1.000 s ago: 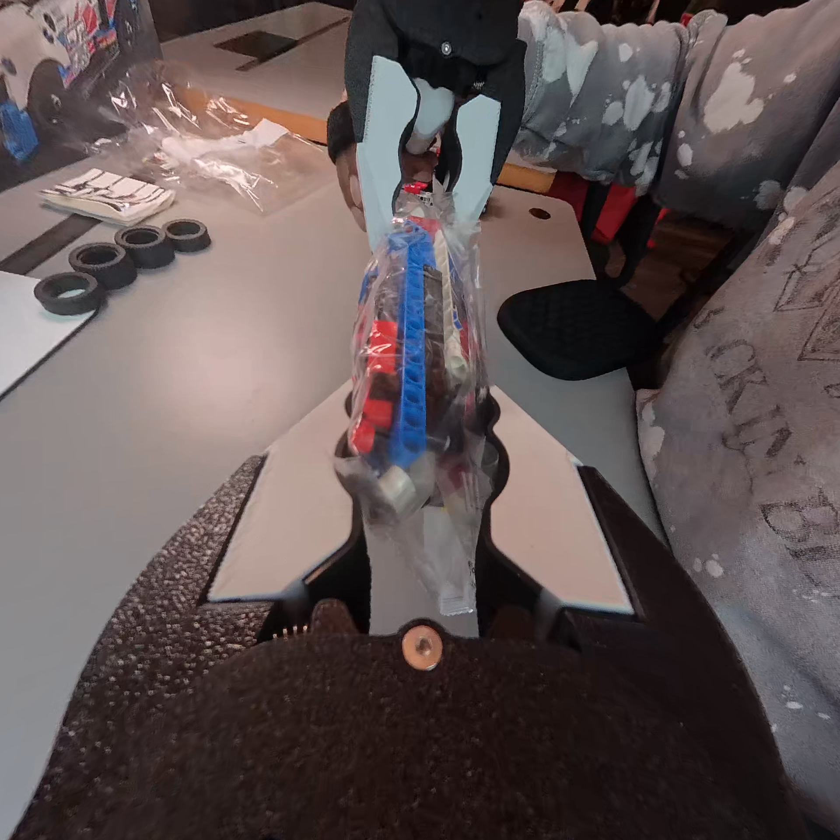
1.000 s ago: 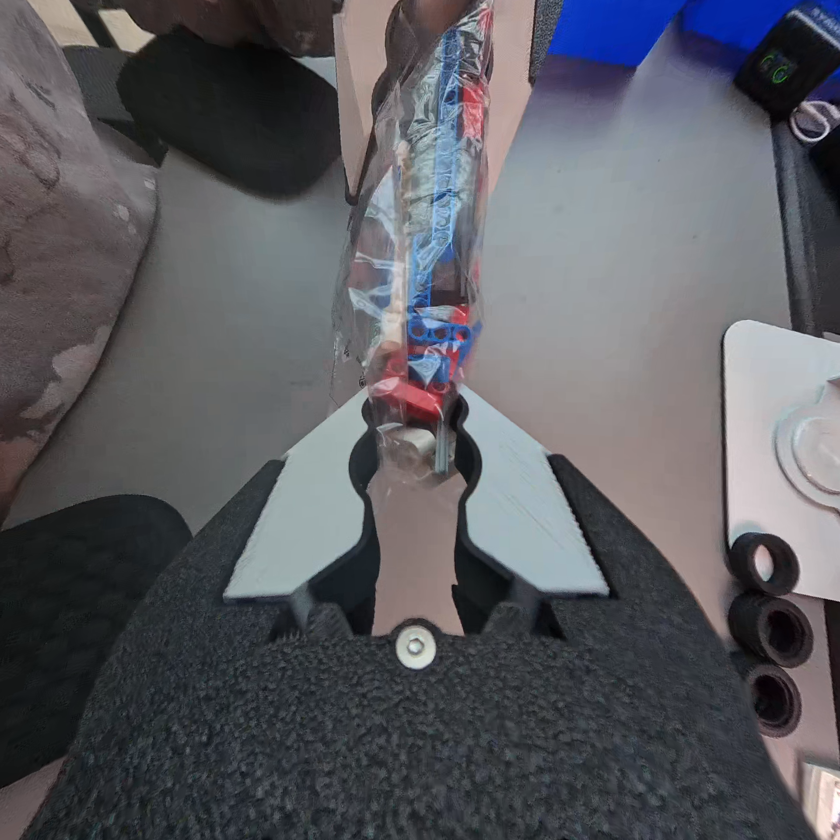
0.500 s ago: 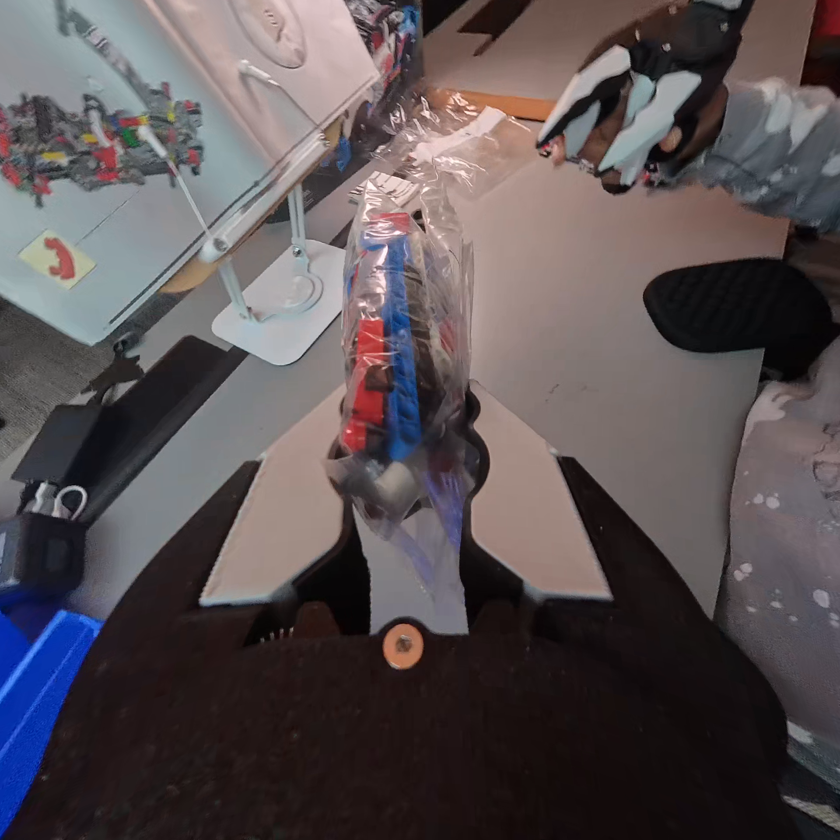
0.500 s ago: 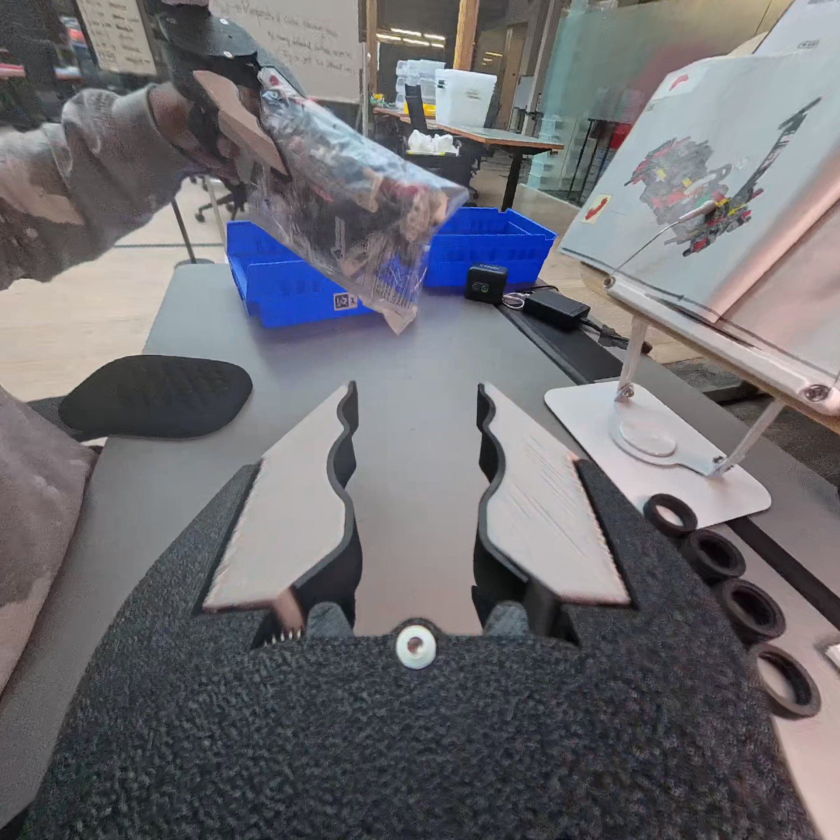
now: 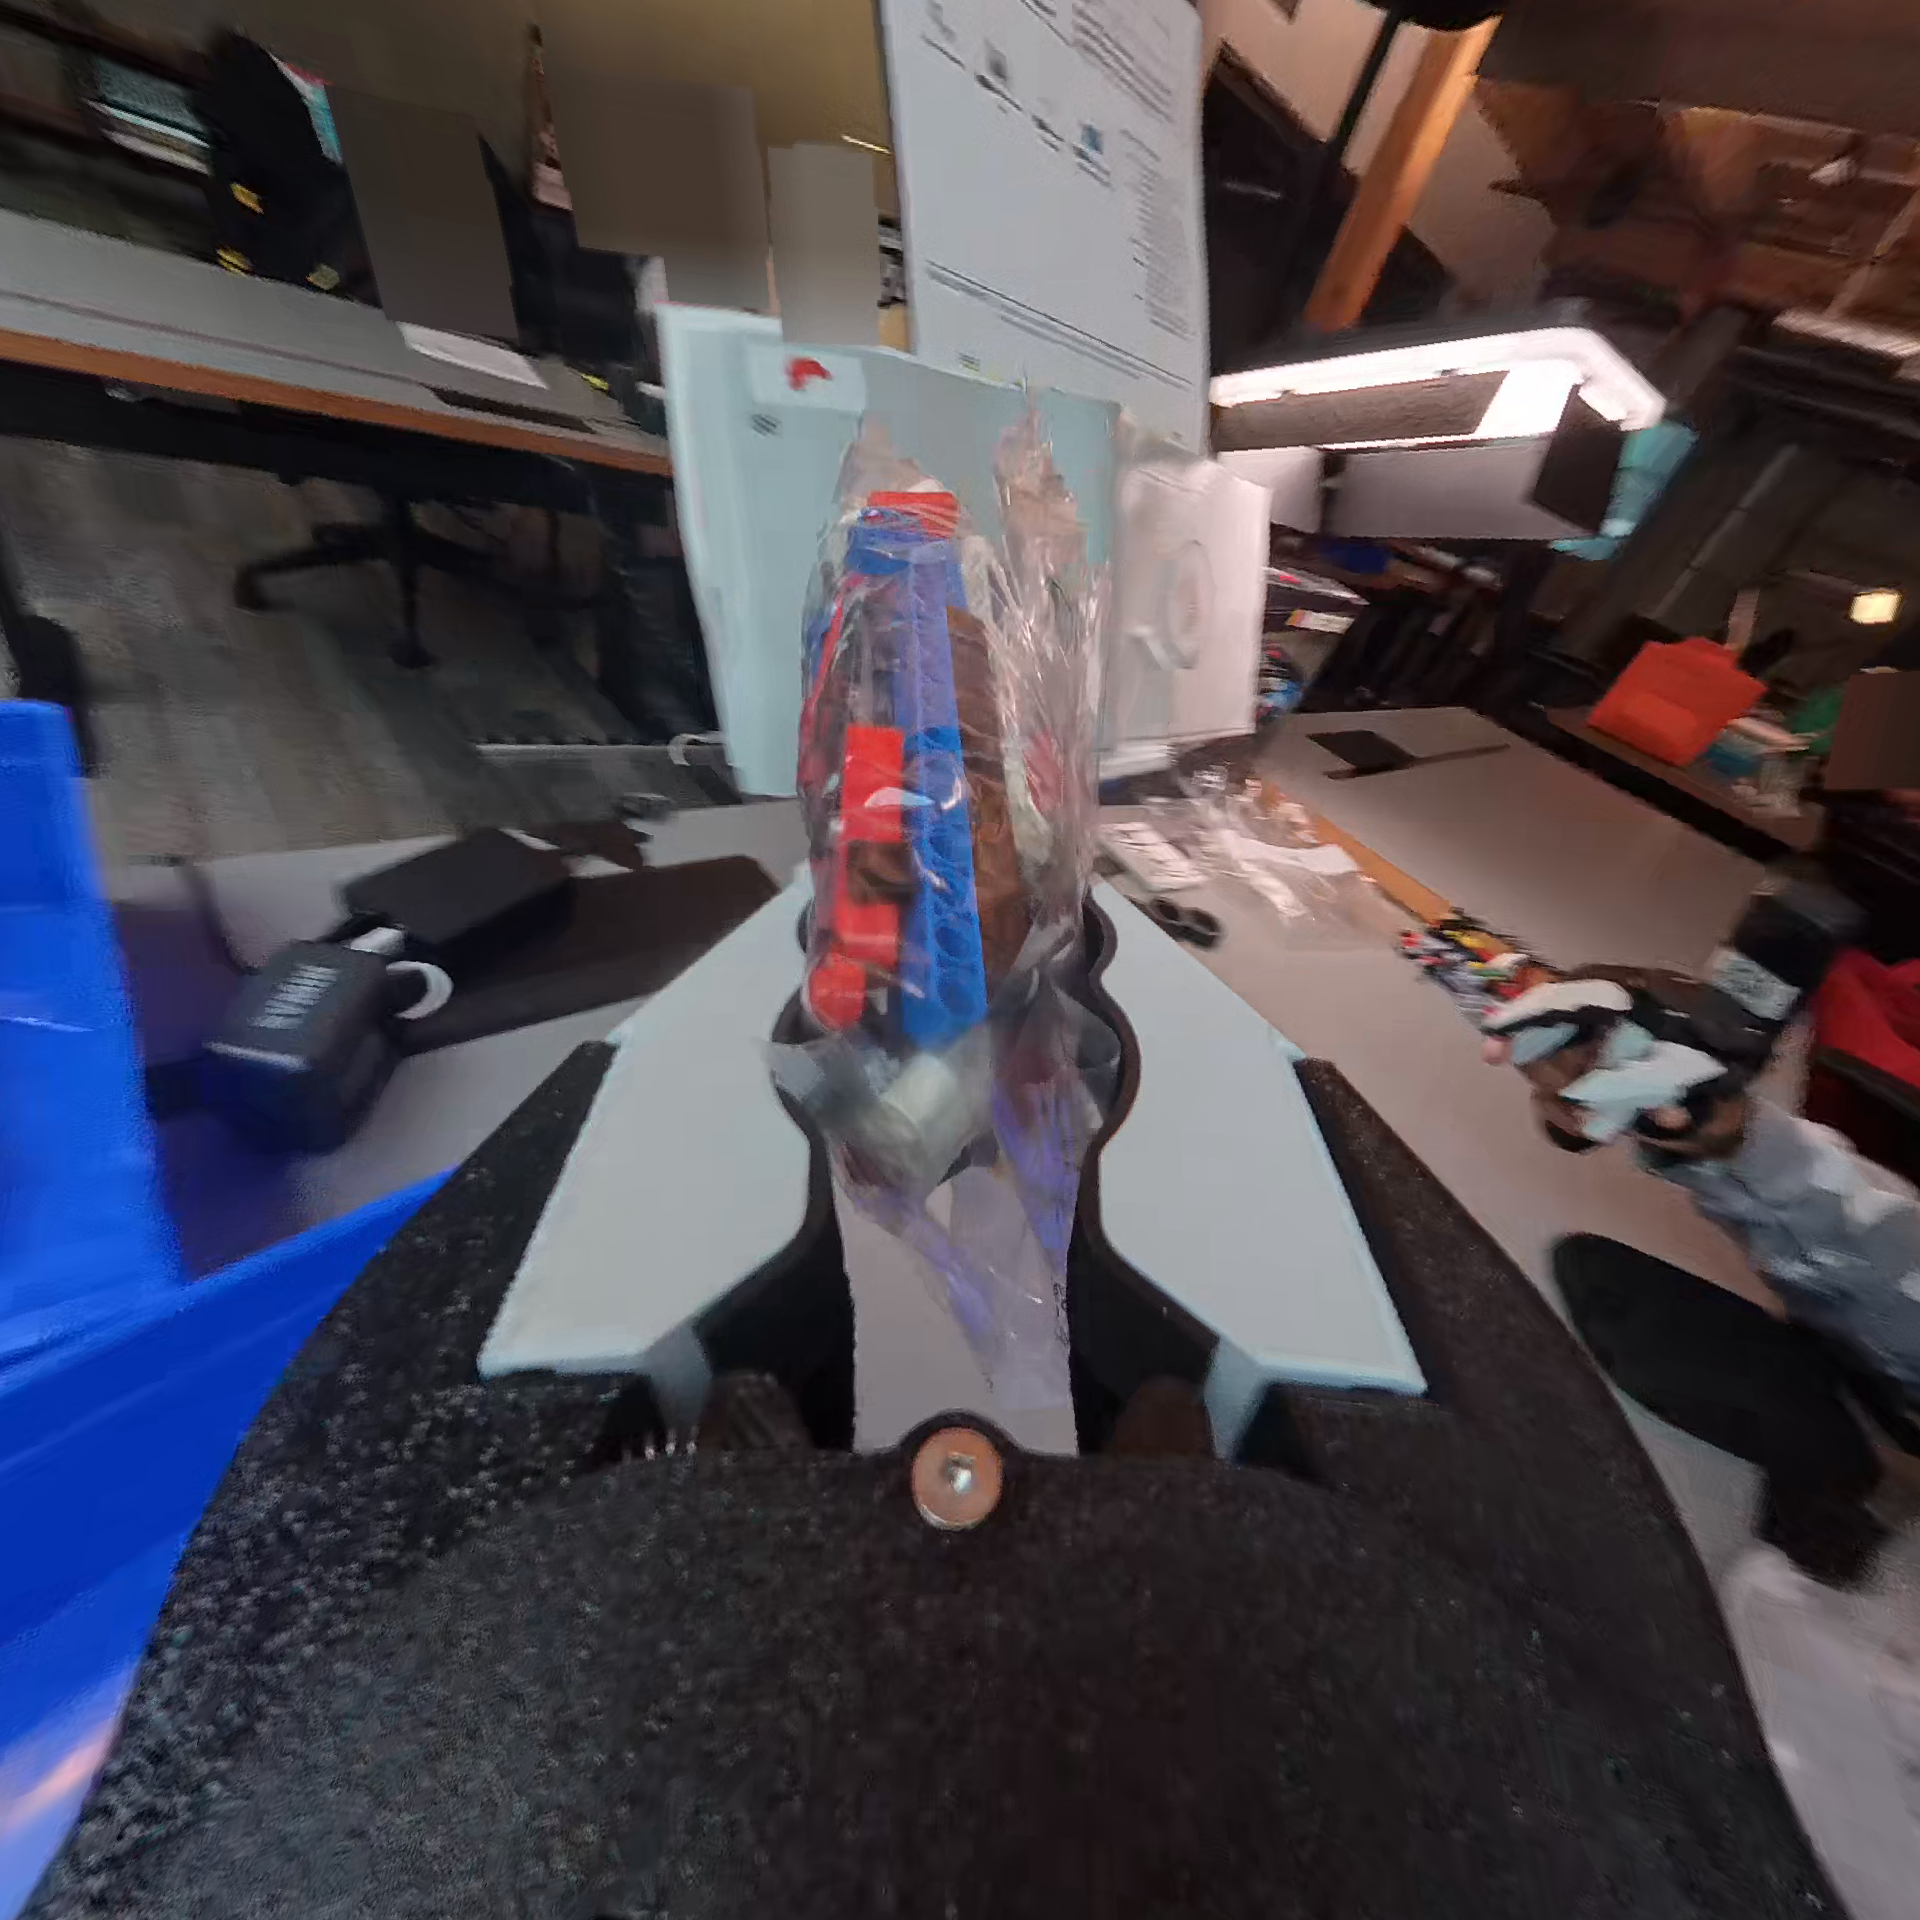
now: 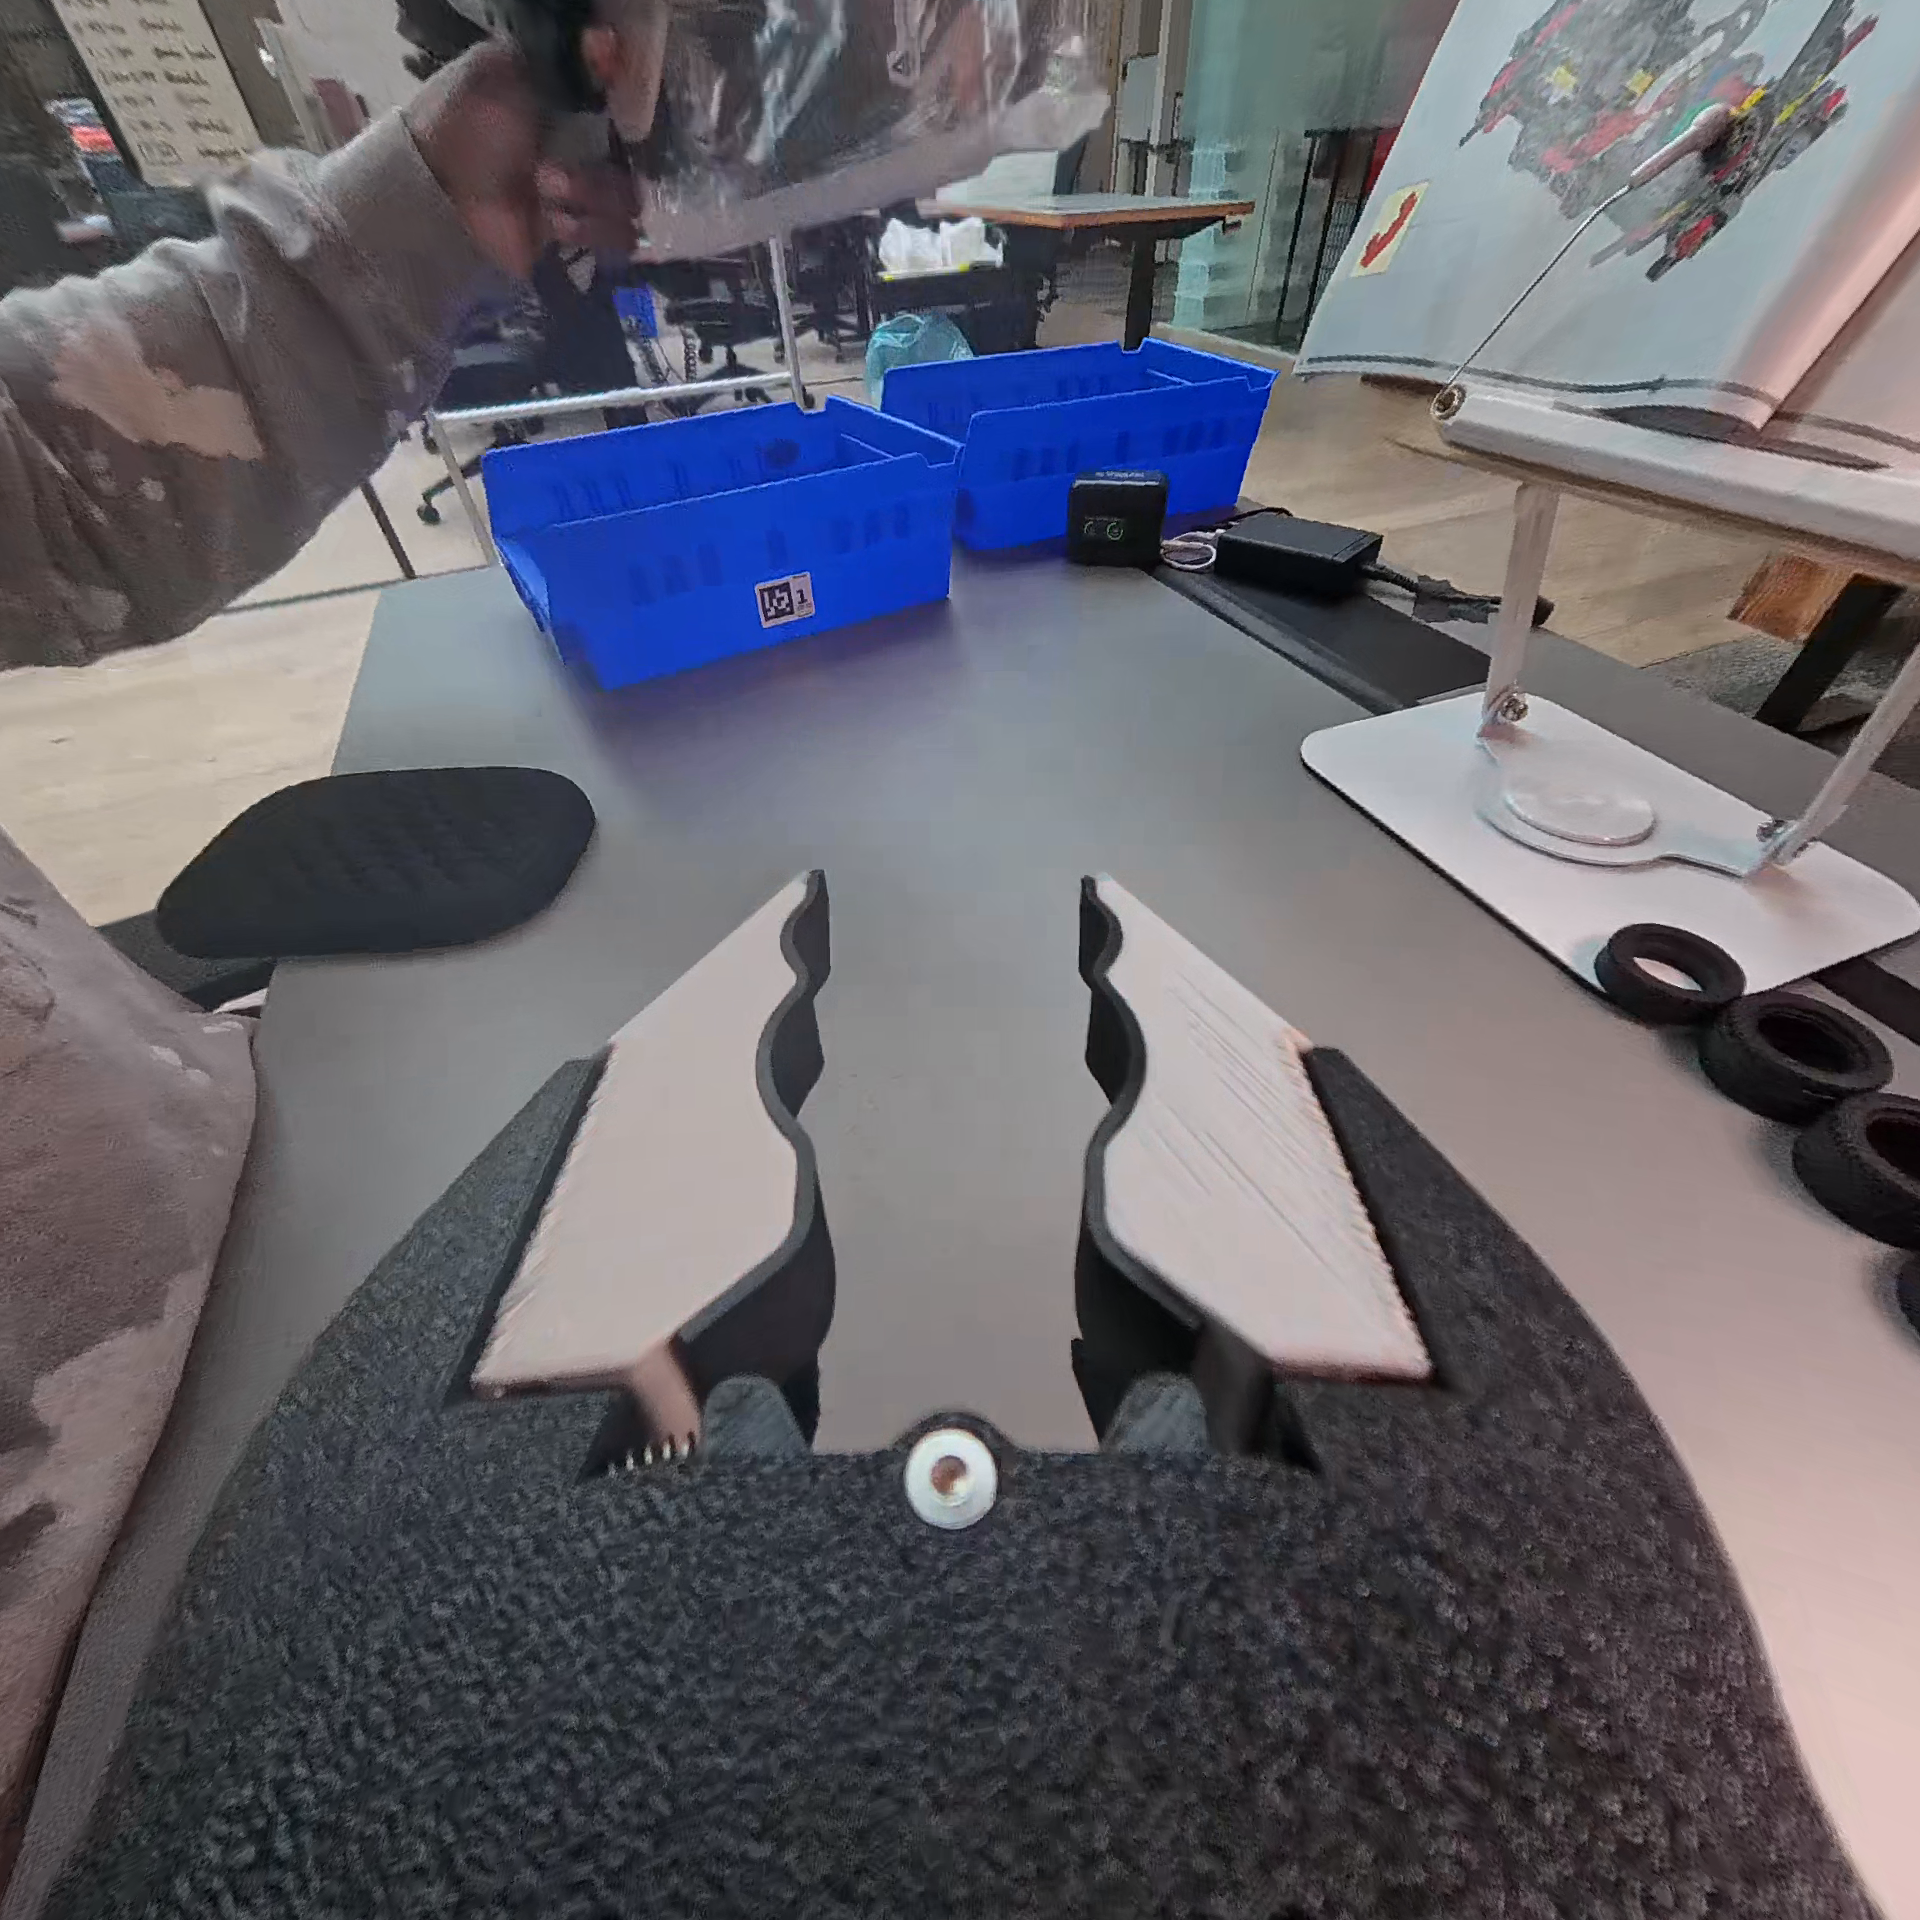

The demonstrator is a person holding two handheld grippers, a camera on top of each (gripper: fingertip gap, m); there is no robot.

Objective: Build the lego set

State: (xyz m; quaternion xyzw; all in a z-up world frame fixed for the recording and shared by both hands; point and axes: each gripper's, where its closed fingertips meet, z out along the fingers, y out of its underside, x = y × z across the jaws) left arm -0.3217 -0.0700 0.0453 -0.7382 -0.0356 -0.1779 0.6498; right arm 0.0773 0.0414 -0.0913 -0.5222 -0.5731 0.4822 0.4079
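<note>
My left gripper is shut on a clear plastic bag of lego pieces, red, blue and brown, and holds it upright in the air. The bag also shows, blurred, at the top of the right wrist view, high above the table. My right gripper is open and empty, low over the grey table. It also shows far right in the left wrist view. Several black tyres lie at the table's right edge.
Two blue bins stand at the table's far end; one is close at my left. An open instruction booklet rests on a white stand. A black charger and a chair armrest are nearby.
My right gripper let go of the bag and opened. My left gripper swung the bag up and leftwards, near the blue bins. The right gripper now hangs low over the table.
</note>
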